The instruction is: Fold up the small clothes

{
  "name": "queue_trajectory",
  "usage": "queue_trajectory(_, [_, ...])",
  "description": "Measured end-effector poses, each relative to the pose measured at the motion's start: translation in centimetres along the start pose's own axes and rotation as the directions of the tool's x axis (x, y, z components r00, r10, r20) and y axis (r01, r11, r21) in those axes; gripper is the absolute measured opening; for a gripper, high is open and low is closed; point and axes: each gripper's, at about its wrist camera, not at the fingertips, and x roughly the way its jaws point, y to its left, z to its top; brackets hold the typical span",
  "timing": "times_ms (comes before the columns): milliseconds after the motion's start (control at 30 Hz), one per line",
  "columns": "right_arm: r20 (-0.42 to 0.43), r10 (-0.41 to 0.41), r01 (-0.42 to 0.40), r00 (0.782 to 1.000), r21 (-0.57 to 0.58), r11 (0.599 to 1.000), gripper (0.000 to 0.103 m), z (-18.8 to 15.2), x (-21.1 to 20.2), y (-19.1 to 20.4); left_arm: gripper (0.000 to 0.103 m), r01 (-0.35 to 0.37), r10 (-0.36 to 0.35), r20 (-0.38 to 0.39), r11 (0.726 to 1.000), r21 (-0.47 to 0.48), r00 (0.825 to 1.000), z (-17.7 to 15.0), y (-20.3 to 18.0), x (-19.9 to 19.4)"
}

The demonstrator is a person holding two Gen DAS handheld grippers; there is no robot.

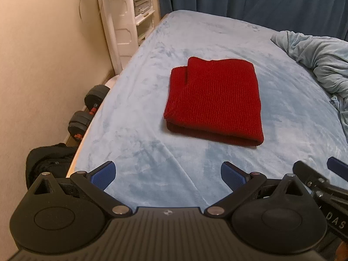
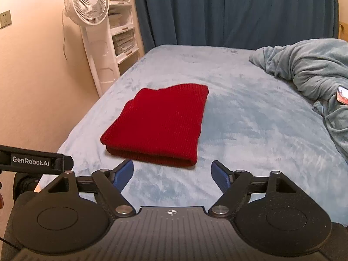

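Your left gripper [image 1: 168, 175] has its fingers spread wide, pinching nothing; your right gripper [image 2: 173, 175] likewise, touching nothing. One red knit garment [image 2: 158, 126] lies folded on the bed [image 2: 250, 130], just beyond both pairs of fingers. Two dumbbells [image 1: 87, 113] sit left of the garment, beside the bed. Both grippers tilt downward toward the garment.

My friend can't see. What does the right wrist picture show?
A folded red knit garment lies on a light blue bed. The right hand-held gripper is open and empty just short of it, with a white fan by the wall.
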Motion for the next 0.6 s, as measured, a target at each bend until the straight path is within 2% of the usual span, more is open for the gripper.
queue_trajectory(167, [-0.035, 0.039, -0.039, 0.999, 0.018, 0.999, 0.087, 0.1, 1.0, -0.4, 0.103, 0.026, -0.028, -0.059, 0.999, -0.037, 0.998, 0.4, 0.0, 1.8])
queue_trajectory(267, [-0.035, 0.058, -0.057, 0.998, 0.039, 0.998, 0.090, 0.1, 1.2, -1.0, 0.103, 0.024, -0.027, -0.042, 0.998, -0.056, 0.999, 0.4, -0.1, 1.9])
queue_trajectory(367, [-0.049, 0.084, -0.081, 0.995, 0.053, 0.995, 0.091, 0.6, 2.1, -1.9, 0.103, 0.036, -0.041, -0.065, 0.996, -0.076, 0.997, 0.5, -0.2, 2.7])
queue_trajectory(500, [-0.051, 0.110, -0.103, 0.993, 0.118, 0.988, 0.091, 1.8, 3.8, -4.0, 0.103, 0.002, -0.009, -0.053, 0.991, -0.134, 0.999, 1.0, 0.1, 4.0])
queue_trajectory(600, [-0.054, 0.109, -0.099, 0.993, 0.169, 0.981, 0.091, 3.1, 5.8, -6.0, 0.103, -0.009, -0.004, -0.080, 0.987, -0.161, 0.997, 1.9, 0.2, 5.7])
